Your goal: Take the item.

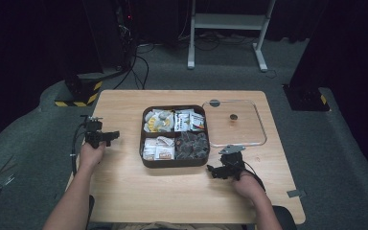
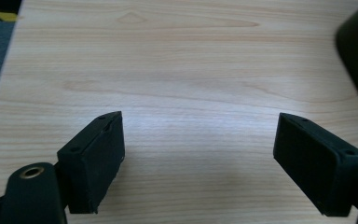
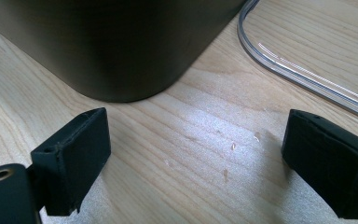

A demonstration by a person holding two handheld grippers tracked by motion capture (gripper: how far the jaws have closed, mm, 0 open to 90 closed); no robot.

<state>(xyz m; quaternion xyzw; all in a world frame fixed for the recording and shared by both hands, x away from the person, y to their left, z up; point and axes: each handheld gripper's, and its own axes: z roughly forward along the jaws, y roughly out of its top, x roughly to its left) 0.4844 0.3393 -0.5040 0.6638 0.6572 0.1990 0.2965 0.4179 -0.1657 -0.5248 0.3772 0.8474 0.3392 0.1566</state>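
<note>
1. Dark surroundings enclose a wooden bench [image 1: 182, 191] on grey carpet. Both forearms enter over the bench's near edge.

2. Right tool [image 1: 223, 167]: positioned close to the near right portion of the bench, jaws spread, nothing between them. In the right gripper view the right tool [image 3: 196, 168] faces the rounded near right corner of the brown box [image 3: 116, 46], which lies just ahead of the left jaw. Risk: an advance from this heading would, in my judgement, strike the box wall and push the box across the bench instead of gripping it.

3. Left tool [image 1: 100, 136]: positioned toward the left edge of the bench, well apart from the box, jaws spread over bare wood. In the left gripper view the left tool [image 2: 198, 163] holds nothing. Risk: with this tool away from the box, nothing braces the box against a push from the right side.

4. Brown box [image 1: 175, 135]: sits mid-bench, four compartments, all filled with small packets and snacks. Risk: a tilt or jolt could spill the contents over the low dividers.

5. Clear lid [image 1: 235, 123]: lies flat on the bench just to the right of the box, a small dark knob at its centre. Its rim [image 3: 303, 70] runs close to the right jaw. Risks: the thin transparent edge is hard to judge, so a jaw may slide over it; a flat lid offers little to pinch and may skid toward the right edge of the bench.

6. Beyond the far edge: white frame legs and cables on the floor. No hazard judged from these.
</note>
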